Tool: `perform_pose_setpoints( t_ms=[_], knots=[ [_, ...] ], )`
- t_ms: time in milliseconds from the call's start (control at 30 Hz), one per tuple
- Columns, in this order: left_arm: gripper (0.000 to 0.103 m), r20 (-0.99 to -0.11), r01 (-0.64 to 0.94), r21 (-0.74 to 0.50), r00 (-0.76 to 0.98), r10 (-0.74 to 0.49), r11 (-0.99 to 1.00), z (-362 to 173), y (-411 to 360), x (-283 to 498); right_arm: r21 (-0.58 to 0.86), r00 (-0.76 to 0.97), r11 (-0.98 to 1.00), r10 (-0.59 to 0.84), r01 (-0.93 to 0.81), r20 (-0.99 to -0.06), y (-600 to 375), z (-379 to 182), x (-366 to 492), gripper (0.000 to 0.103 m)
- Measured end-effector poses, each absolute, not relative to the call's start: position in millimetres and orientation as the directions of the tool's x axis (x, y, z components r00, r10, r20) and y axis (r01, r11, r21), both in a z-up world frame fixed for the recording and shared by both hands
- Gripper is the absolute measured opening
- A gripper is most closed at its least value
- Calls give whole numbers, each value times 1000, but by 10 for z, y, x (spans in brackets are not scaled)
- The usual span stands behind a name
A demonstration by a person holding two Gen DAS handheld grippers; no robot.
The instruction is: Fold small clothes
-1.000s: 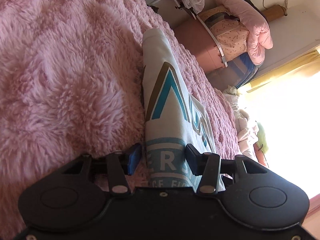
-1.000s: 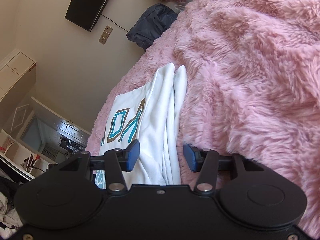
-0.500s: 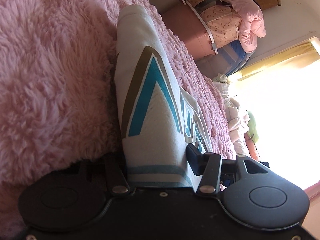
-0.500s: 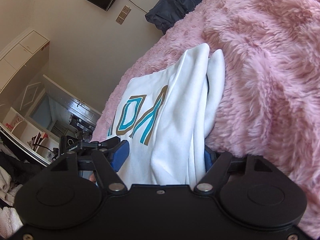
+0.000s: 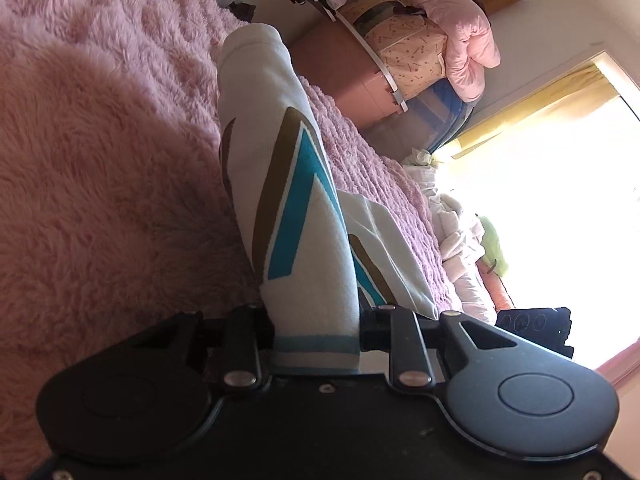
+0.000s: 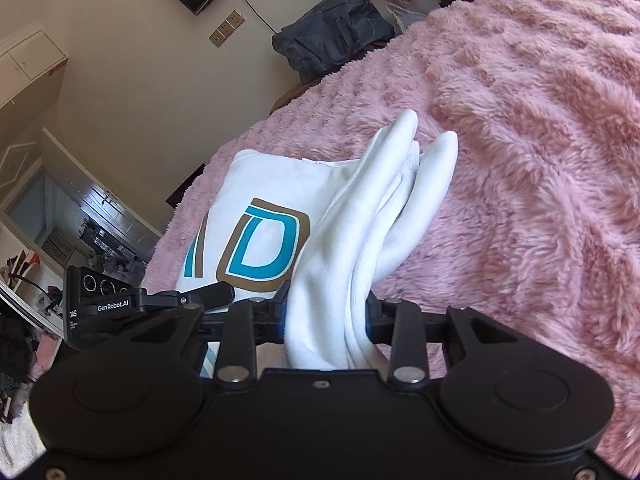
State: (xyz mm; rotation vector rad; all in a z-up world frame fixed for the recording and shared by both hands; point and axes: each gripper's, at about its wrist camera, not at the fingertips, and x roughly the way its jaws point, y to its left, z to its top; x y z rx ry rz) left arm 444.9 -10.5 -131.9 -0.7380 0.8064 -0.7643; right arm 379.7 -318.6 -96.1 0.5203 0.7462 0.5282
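Two grippers on one white printed garment [image 5: 296,216] atop the pink fleece blanket [image 5: 100,184]. Left gripper [image 5: 316,320]: angled slightly down, jaws closing, pinching the striped hem. Right gripper [image 6: 326,312]: angled down, jaws closing on bunched white folds. Pads hidden by cloth; hands unseen.
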Motion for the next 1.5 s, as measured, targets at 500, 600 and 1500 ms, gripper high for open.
perform_pose_setpoints(
  t_ms=[500,600,1500],
  knots=[
    [25,-336,321,-736,591,-734,596,-436,1007,3439,546,595,725,674,-420,-438,-2098,-117,3178,32],
    [25,-336,306,-744,597,-728,594,-469,1165,3260,542,584,723,679,-428,-444,-1924,-73,3057,32],
    [40,-468,116,-783,538,-701,611,-1928,1729,3188,613,477,733,669,-295,-570,-1758,-1306,2967,31]
  ],
)
